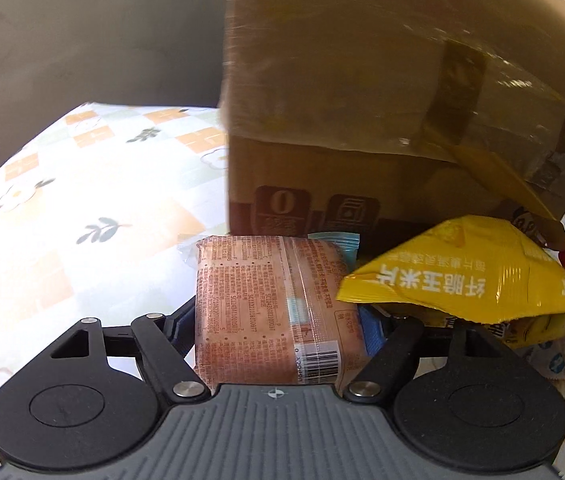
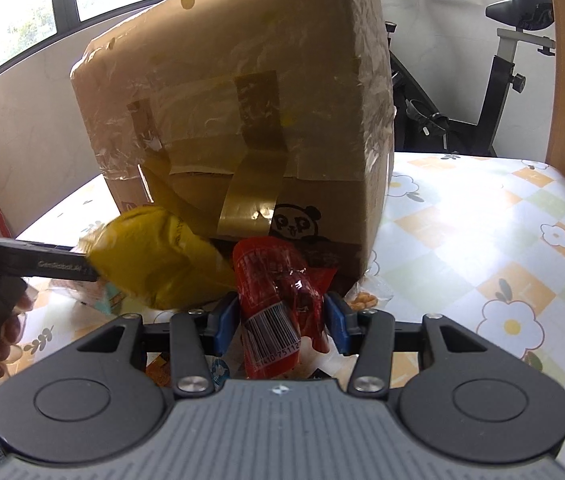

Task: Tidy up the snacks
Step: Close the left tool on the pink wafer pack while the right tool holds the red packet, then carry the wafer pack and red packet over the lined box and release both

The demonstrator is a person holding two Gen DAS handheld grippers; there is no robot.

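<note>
Left wrist view: the left gripper (image 1: 278, 320) brackets an orange-pink snack pack (image 1: 266, 312) lying on the floral surface (image 1: 82, 200) just before the taped cardboard box (image 1: 362, 100); whether its pads press the pack cannot be told. A yellow chip bag (image 1: 470, 272) lies on its right.

Right wrist view: the right gripper (image 2: 280, 320) clamps a red snack packet (image 2: 278, 304) in front of the box.

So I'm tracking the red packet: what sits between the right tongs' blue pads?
The red snack packet itself, barcode toward the camera, pinched between the right tongs, seen in the right wrist view.
</note>
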